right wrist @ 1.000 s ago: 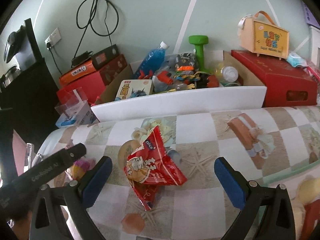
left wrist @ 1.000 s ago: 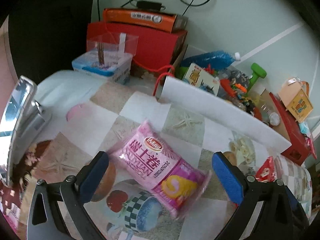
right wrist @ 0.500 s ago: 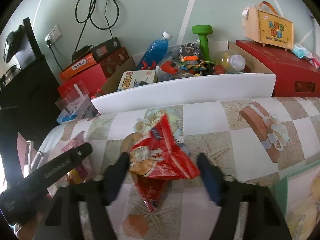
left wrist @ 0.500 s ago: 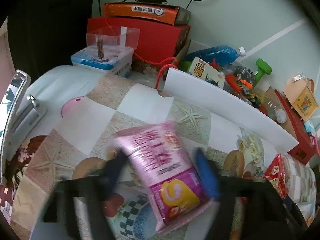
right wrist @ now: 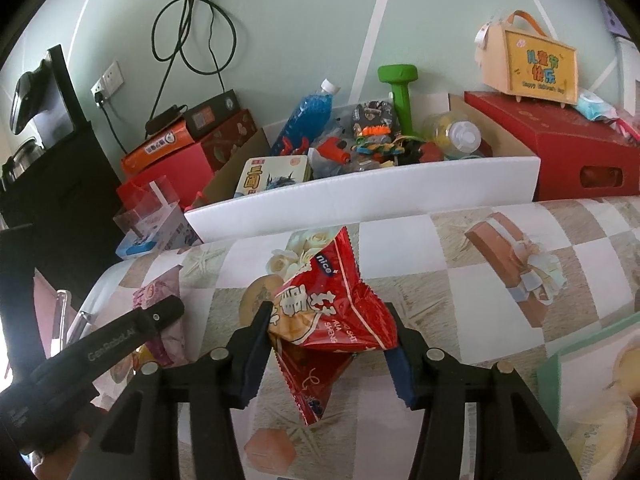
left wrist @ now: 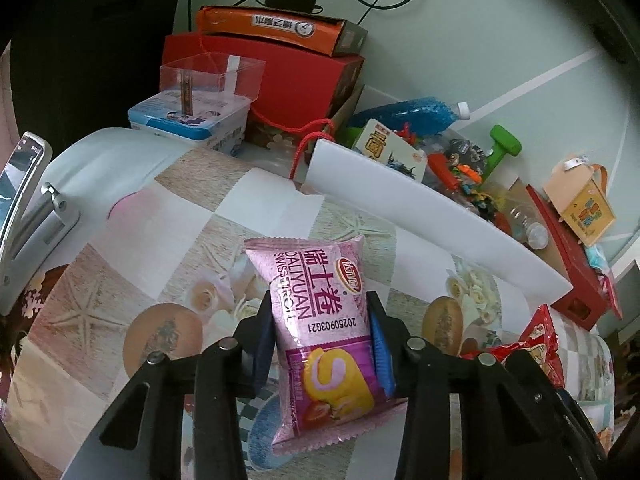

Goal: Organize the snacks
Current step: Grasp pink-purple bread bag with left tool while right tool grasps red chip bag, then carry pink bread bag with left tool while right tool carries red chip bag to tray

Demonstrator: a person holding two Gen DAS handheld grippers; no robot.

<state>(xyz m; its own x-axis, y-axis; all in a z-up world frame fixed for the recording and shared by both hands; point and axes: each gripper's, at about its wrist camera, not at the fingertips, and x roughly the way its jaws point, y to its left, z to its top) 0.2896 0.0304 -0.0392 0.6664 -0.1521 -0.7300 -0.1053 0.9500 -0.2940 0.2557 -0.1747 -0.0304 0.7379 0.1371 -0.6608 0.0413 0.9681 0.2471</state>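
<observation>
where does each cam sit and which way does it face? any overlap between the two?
Left wrist: on the left gripper, looking down-forward over the table; its jaws are closing on the pink snack pack.
Right wrist: on the right gripper, same slant; jaws closing on the red snack bag; left gripper visible lower left.
Shared: white box, green dumbbell, both snacks.

A patterned checked cloth (right wrist: 472, 288) is covering the surface. Behind it, an open white box (right wrist: 360, 196) is holding toys, a blue bottle (right wrist: 310, 116) and a green dumbbell (right wrist: 400, 96). A red box (right wrist: 560, 152) is sitting to its right, carrying a small yellow bag (right wrist: 528, 64). Cables (right wrist: 192, 28) are hanging on the pale green wall (right wrist: 300, 20).
</observation>
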